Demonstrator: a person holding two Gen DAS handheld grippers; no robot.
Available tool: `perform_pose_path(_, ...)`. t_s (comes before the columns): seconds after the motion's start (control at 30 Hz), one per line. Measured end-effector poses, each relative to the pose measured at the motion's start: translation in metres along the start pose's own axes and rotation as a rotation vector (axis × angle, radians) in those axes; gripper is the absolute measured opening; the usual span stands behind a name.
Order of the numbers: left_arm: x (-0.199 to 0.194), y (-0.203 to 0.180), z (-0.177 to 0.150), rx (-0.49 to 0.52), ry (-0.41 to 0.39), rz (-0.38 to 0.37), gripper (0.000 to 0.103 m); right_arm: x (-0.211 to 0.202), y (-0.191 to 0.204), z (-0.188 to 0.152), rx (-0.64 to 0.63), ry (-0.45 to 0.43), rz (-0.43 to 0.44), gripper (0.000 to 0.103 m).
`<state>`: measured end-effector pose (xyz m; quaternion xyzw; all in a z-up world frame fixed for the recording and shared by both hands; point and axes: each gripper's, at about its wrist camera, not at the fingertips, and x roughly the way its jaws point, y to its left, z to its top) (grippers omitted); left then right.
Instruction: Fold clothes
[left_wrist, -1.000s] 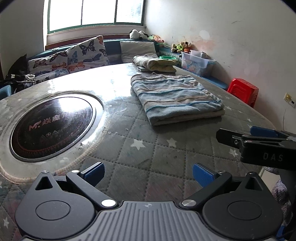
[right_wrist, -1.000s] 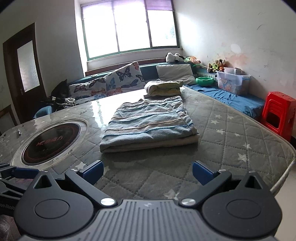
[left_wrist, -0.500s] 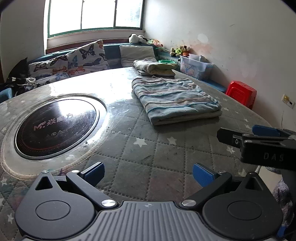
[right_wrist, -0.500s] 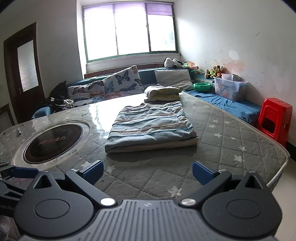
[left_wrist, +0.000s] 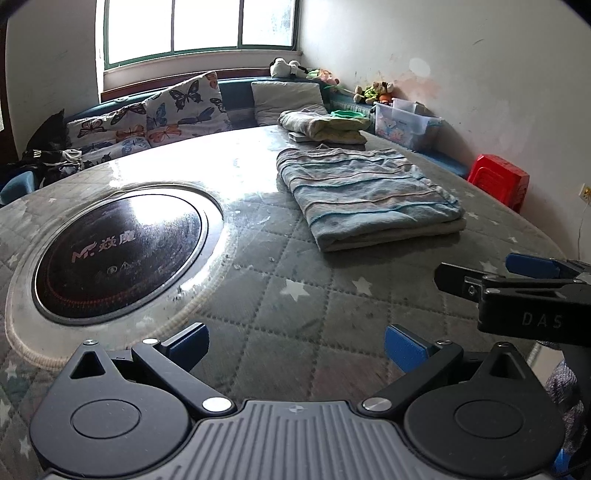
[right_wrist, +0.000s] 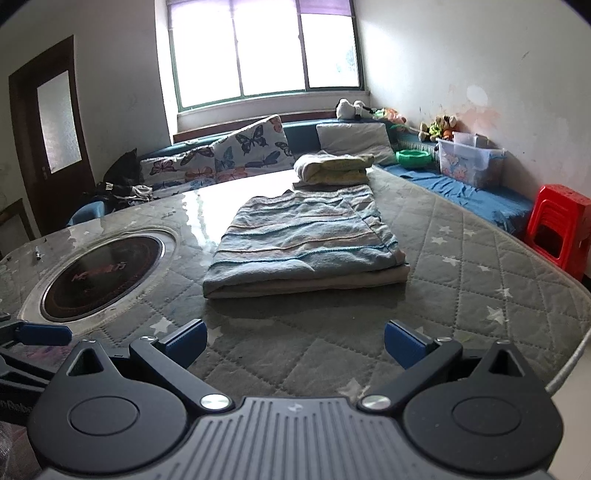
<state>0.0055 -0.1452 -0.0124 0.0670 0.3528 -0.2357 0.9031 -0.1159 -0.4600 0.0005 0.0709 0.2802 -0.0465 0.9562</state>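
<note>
Striped towel lies folded on the quilted counter, ahead of both grippers and well apart from each. A second folded bundle sits just beyond it at the far edge.

Left gripper: fingers spread wide, nothing between them, hovering over bare counter beside the round cooktop. Right gripper: fingers likewise spread, empty.

Key relation: from the right gripper the towel lies almost straight ahead, its thick folded edge facing the fingers and its long axis running away toward the window. From the left gripper it lies ahead and off to the right, seen corner-on. The right gripper looks the nearer and better lined up; the left would have to cross rightward to reach a corner.

Judgement: this towel looks already folded; either a further fold or moving it to the stack remains.

Risk: pinching only the top layer at the near edge would peel the fold open.
</note>
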Motion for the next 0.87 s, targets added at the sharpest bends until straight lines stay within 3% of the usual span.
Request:
perform_pose_path(0.5,0.052,0.007,0.035,0.033,0.055,0.027,0.103,0.063,-0.016,0.016,0.018,0.093,-0.053,0.103)
perform_pose_path(0.87,0.067,0.006,0.042,0.042,0.064,0.022,0.103,0.079,-0.025,0.022,0.038,0.102,-0.082,0.103)
